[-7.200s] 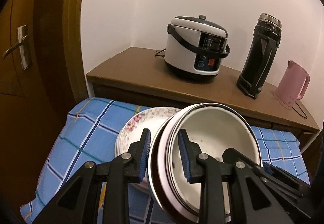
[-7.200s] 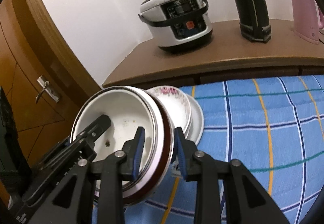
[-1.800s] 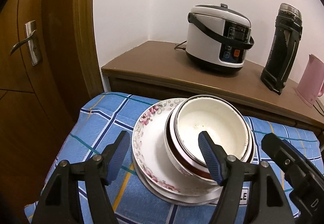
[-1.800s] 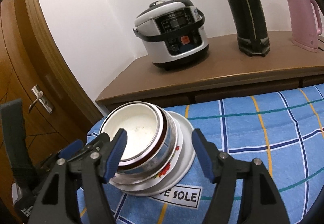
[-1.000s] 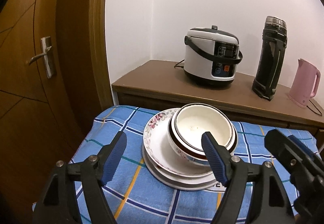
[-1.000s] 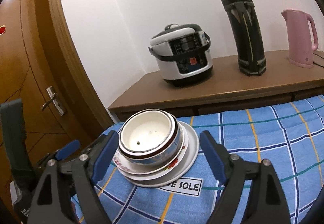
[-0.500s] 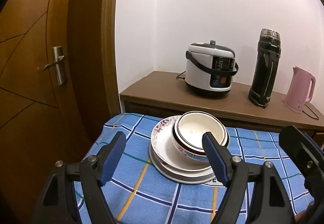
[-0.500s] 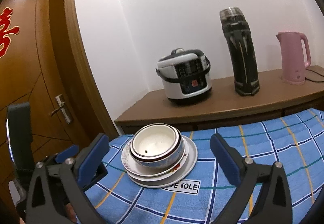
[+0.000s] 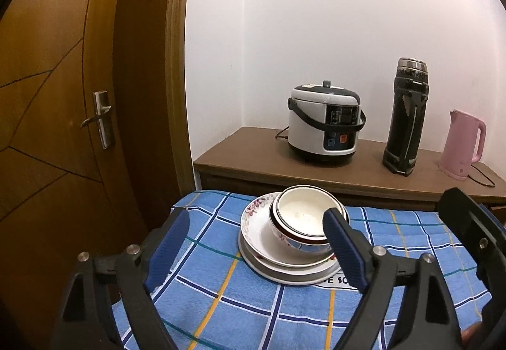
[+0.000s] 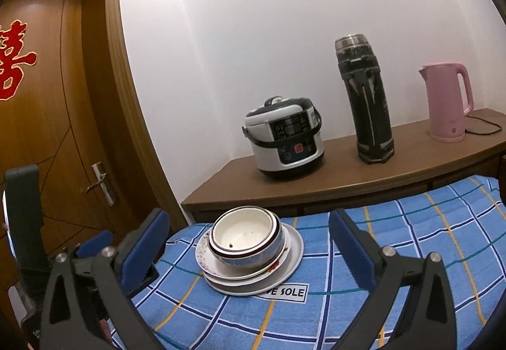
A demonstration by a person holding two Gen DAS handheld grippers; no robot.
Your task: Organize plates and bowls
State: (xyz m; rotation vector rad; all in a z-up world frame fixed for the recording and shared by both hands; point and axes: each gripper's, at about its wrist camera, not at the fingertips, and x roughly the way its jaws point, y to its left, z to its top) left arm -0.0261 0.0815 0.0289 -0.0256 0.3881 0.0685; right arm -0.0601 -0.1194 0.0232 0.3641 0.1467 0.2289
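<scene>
Bowls [image 9: 303, 223] nested on plates [image 9: 284, 267], on cloth [image 9: 253, 312]; cooker [image 9: 325, 128] on counter [image 9: 246, 160] behind.

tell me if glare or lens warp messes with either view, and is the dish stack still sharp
Right wrist view: soft glare streaks the white wall, fisheye bows the door frame; the bowl stack stays sharp. Left wrist view: even light, dark corners, curved door frame, bowl stack sharp.

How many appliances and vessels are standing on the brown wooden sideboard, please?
3, in a row on the sideboard: the white and black rice cooker at the left, the tall black thermos flask in the middle, and the pink electric kettle at the right.
</scene>
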